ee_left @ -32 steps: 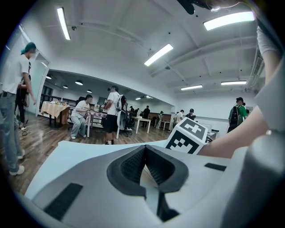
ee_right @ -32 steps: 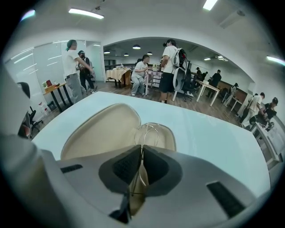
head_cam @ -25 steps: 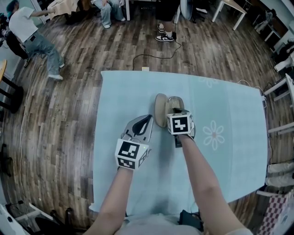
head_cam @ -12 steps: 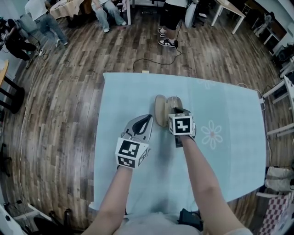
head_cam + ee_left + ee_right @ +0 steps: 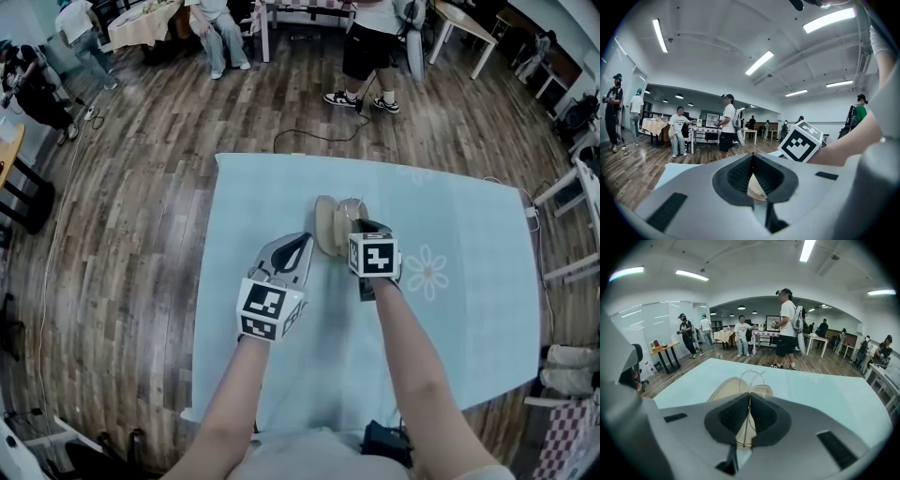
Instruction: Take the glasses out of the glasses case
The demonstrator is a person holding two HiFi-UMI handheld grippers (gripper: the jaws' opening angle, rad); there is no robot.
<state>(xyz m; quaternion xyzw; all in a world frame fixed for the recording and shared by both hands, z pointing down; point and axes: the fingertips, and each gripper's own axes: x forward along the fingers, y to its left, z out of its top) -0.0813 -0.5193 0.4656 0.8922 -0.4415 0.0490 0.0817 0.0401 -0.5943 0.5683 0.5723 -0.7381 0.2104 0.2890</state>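
Behind the table (image 5: 469,319) the standing person (image 5: 370,47) is stepping further into view, and our right gripper (image 5: 749,420) is edging up a touch. We are working over that cloth-covered table, where the case (image 5: 328,225) is lying open near the middle. Our left gripper (image 5: 752,176) is pinching the case's edge, as best we can judge, and steadying it. Our right gripper is clamping the thin wire glasses (image 5: 749,379), which are sitting just above the case. We are still needing to lift them clear.
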